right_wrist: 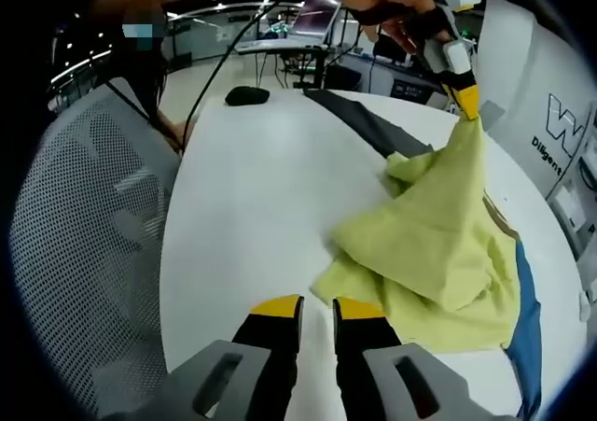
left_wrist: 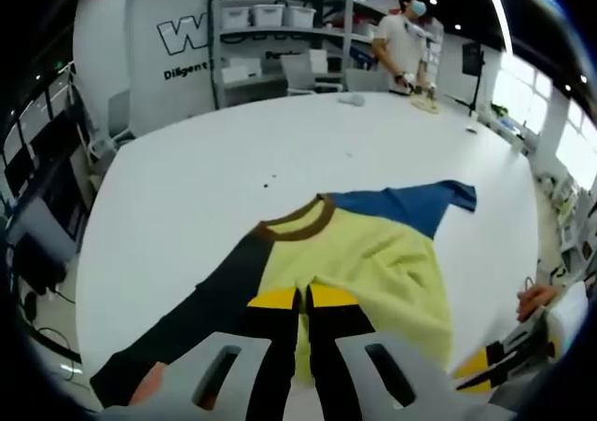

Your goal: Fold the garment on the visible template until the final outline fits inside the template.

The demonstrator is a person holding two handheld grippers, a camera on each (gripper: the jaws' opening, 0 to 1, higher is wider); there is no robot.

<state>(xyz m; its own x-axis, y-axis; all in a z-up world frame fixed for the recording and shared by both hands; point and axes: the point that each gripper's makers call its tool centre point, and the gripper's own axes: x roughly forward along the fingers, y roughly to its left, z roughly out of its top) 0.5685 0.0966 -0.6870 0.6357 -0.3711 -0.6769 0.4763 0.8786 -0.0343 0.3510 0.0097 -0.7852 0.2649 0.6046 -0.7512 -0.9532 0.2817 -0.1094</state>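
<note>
A garment (left_wrist: 373, 262) with a pale yellow body, brown collar (left_wrist: 298, 225), one blue sleeve (left_wrist: 410, 204) and one black sleeve (left_wrist: 210, 300) lies on the white table (left_wrist: 233, 160). My left gripper (left_wrist: 303, 297) is shut on the yellow fabric, which shows between its jaws. In the right gripper view that left gripper (right_wrist: 466, 99) holds a corner of the garment (right_wrist: 438, 244) raised, so the cloth hangs in a peak. My right gripper (right_wrist: 318, 307) stands open just short of the garment's near edge, nothing between its jaws. The right gripper (left_wrist: 485, 363) also sits low right beside the cloth.
A person (left_wrist: 403, 48) stands at the table's far end by shelves with bins (left_wrist: 270, 15). A grey mesh chair (right_wrist: 84, 253) is close on the left of the right gripper view. A black object (right_wrist: 247, 94) and a cable (right_wrist: 210, 76) lie on the table.
</note>
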